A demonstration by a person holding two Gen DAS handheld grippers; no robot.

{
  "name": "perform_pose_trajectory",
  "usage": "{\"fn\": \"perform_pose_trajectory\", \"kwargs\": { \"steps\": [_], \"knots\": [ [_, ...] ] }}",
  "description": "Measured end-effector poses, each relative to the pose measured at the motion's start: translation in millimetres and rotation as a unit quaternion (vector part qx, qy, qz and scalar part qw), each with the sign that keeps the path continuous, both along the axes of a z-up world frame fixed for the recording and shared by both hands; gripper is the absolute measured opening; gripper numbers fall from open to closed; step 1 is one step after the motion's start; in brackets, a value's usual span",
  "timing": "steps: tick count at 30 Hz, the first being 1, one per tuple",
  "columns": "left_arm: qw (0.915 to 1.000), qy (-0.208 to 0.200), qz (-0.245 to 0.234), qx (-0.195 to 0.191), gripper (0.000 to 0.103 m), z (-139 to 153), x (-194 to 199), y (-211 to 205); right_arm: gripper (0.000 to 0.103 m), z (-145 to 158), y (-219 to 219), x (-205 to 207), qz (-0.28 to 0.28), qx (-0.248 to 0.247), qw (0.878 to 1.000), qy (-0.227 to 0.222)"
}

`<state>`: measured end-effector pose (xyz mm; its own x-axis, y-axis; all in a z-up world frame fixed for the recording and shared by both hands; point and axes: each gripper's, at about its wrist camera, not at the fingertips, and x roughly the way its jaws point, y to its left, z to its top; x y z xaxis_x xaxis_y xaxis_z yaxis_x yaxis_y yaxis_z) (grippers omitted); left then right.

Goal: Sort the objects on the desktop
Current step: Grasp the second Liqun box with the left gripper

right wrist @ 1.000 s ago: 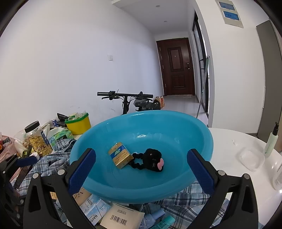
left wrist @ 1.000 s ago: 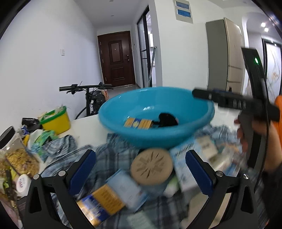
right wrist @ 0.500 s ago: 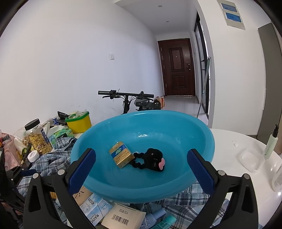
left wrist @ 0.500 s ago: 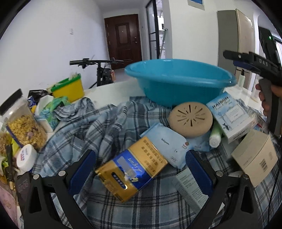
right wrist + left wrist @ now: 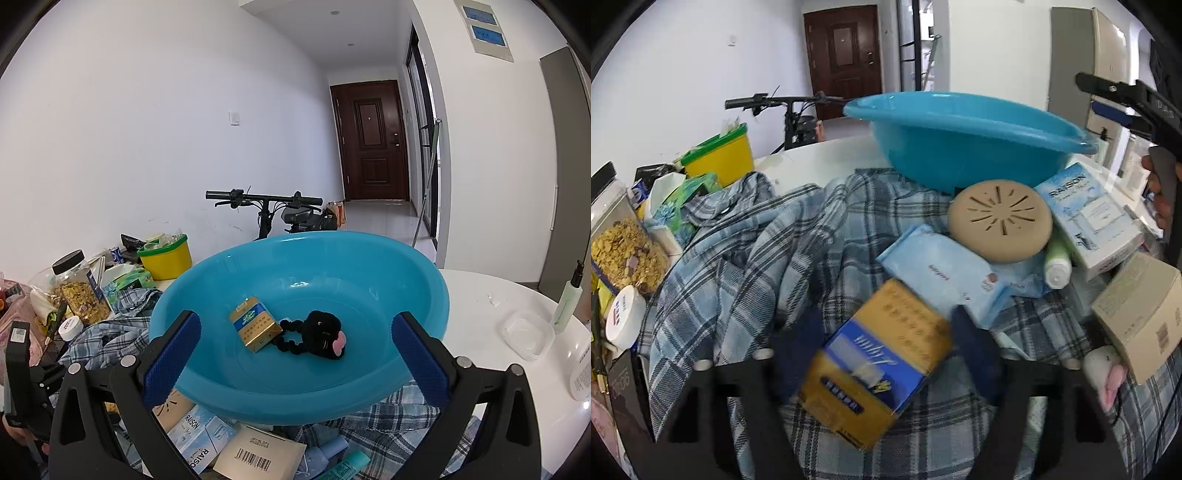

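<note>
Left wrist view: the left gripper (image 5: 877, 354) pinches a gold-and-blue box (image 5: 875, 369) over a plaid shirt (image 5: 746, 251); nearby lies a box reading "RAISON" (image 5: 1093, 218). Right gripper (image 5: 295, 354), spread wide, hangs before the blue basin (image 5: 369, 266), which holds a gold pack (image 5: 255, 326) and black plush (image 5: 325, 334).

"RAISON" on white-blue carton (image 5: 1093, 218) (also right view (image 5: 195, 432)); other print illegible

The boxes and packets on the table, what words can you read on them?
"RAISON": white-and-blue box, and again in the right wrist view.
Gold-and-blue box between the left tongs: script upside down and blurred.
Beige box: barcode digits too small.
White jar: label unreadable.
</note>
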<state>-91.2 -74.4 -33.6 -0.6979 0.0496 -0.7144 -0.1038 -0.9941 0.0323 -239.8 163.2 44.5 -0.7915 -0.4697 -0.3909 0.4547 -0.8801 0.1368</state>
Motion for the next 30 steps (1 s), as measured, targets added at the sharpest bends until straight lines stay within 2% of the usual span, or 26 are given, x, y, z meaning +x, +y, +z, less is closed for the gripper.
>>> {"fn": "perform_pose_trajectory", "kwargs": {
  "steps": [1,3,4,5,6,7,9,14,15,16,17,23,27,30],
  "knots": [
    [1.0,0.003,0.001,-0.001,0.053,1,2,0,0.103,0,0,0,0.0,0.0,1.0,0.0],
    [1.0,0.0,0.002,-0.001,0.053,0,2,0,0.103,0,0,0,-0.001,0.0,1.0,0.0],
    [1.0,-0.001,0.001,-0.004,0.057,0,2,0,0.103,0,0,0,0.0,0.0,1.0,0.0],
    [0.9999,0.001,0.005,-0.014,0.08,0,3,1,0.103,0,0,0,0.0,0.001,1.0,0.0],
    [0.9995,-0.001,0.011,-0.031,0.095,0,3,3,0.103,0,-1,0,0.0,0.002,1.0,0.0],
    [0.9984,-0.003,0.018,-0.054,0.103,-2,3,5,0.103,0,-1,0,0.0,0.003,1.0,0.001],
    [0.9967,-0.002,0.008,-0.081,0.103,-4,6,11,0.103,0,-1,1,0.001,0.002,1.0,0.001],
    [0.9959,-0.016,-0.017,-0.087,0.101,-9,6,18,0.103,0,-3,2,0.003,0.007,1.0,0.002],
    [0.9961,-0.016,-0.018,-0.085,0.096,-9,6,17,0.103,0,-4,2,0.003,0.007,1.0,0.001],
    [0.9964,-0.016,-0.022,-0.08,0.078,-9,6,17,0.103,0,-3,1,0.003,0.007,1.0,0.001],
    [0.9968,-0.02,-0.026,-0.073,0.069,-10,6,16,0.103,0,-3,1,0.003,0.006,1.0,0.0],
    [0.9959,-0.009,-0.023,-0.087,0.067,-9,9,21,0.103,0,-2,2,0.002,0.005,1.0,0.002],
    [0.9974,-0.005,-0.019,-0.069,0.067,-6,9,15,0.103,1,-3,4,0.003,0.002,1.0,0.007],
    [0.9985,-0.016,-0.011,-0.051,0.067,-7,5,8,0.103,2,-4,6,0.004,0.003,1.0,0.014]
  ]
}}
